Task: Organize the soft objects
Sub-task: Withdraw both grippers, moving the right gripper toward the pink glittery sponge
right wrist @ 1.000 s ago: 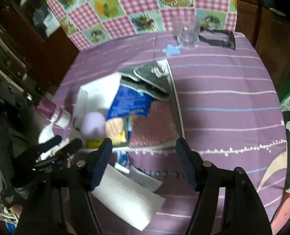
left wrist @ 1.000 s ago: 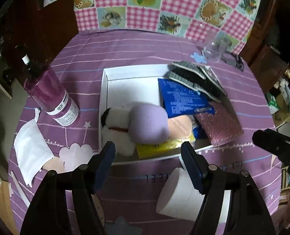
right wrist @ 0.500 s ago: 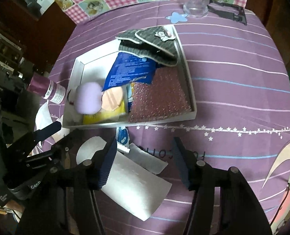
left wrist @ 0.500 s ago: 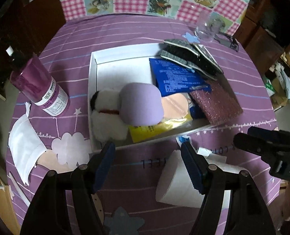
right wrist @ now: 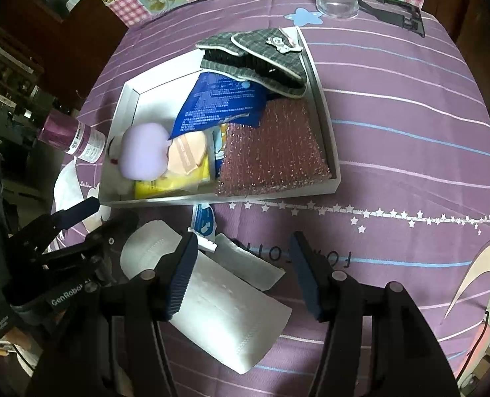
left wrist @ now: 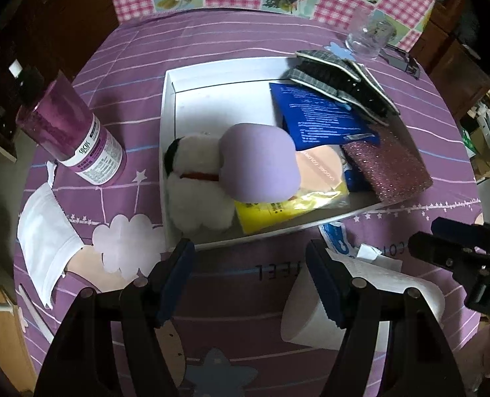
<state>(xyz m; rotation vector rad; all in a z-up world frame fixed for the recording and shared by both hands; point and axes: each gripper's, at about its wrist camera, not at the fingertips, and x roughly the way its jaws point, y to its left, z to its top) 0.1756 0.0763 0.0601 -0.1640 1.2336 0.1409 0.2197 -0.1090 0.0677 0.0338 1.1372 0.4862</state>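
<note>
most of the soft things are already in the white box [left wrist: 168,106] on my purple table [right wrist: 393,139]. in it i see a white plush toy [left wrist: 195,178] at the near left, with a round lilac cushion [left wrist: 258,162] leaning on it. next to them are a peach powder puff [left wrist: 321,172] on a yellow packet [left wrist: 278,211], a blue packet [left wrist: 321,115], a sparkly pink sponge [left wrist: 387,165] on the right, and grey checked slippers [left wrist: 337,76] at the far right corner.

some soft things are still out, i think. a white mask [right wrist: 228,317] lies on the table, near me, just outside the near wall of the box. a small white wrapper [right wrist: 248,264] and a blue and white scrap [right wrist: 203,218] lie by it. another white mask [left wrist: 46,241] lies on the left side of the table, near the purple bottle [left wrist: 76,139].

my right gripper [right wrist: 243,264] hangs over the near mask. its jaws have just been closing a little, but they are still apart and the mask is not pinched. one finger sits just over the mask's edge.

my left gripper [left wrist: 249,261] is apart too, with nothing in it. it hangs by the near wall of the box.

so i guess the job is nearly done. the masks still need to go in.
</note>
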